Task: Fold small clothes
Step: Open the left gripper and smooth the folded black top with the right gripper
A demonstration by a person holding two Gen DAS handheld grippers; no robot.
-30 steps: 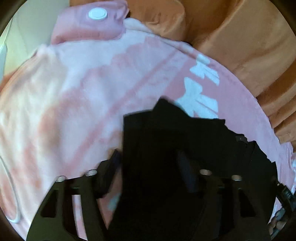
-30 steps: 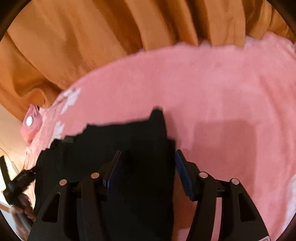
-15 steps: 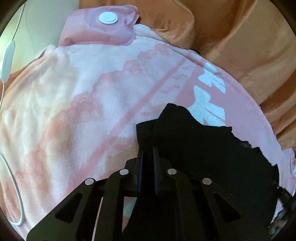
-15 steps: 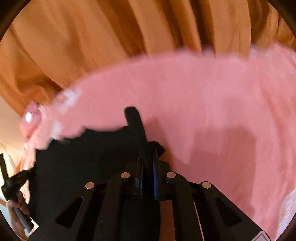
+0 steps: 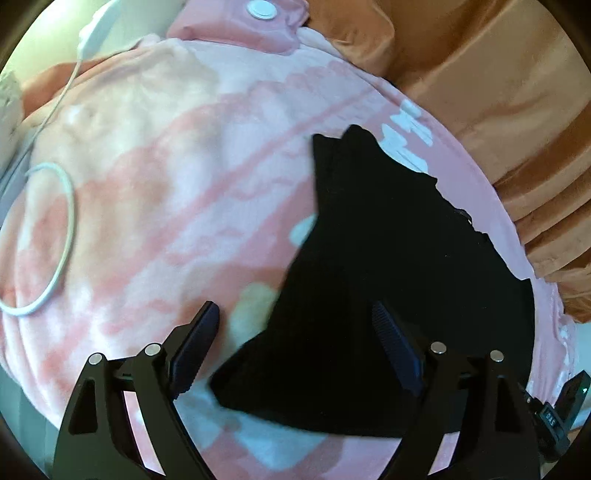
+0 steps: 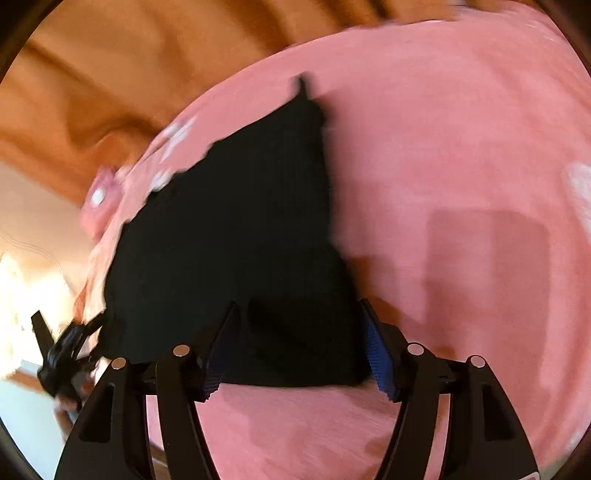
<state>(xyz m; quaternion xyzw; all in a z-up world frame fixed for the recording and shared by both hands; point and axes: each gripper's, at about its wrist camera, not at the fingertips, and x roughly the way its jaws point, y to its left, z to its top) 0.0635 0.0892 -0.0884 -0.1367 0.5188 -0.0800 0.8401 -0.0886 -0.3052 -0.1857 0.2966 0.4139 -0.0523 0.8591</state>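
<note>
A small black garment (image 5: 388,258) lies flat on a pink blanket (image 5: 166,177); it also shows in the right wrist view (image 6: 236,236). My left gripper (image 5: 295,332) is open and empty, its fingers (image 5: 195,343) apart above the garment's near left edge. My right gripper (image 6: 299,343) is open and empty, with the garment's near edge between its fingers (image 6: 376,354). The pink blanket fills the right wrist view (image 6: 461,166), which is blurred. The left gripper shows there at the far left (image 6: 59,350).
Orange bedding (image 5: 498,92) is bunched behind the blanket. A white cable (image 5: 55,229) loops on the blanket at the left. A pink pouch with a white button (image 5: 262,11) lies at the far edge.
Both grippers were open around the garment, shut on it half a second ago, and are now open again and pulled back. The garment lies spread flatter.
</note>
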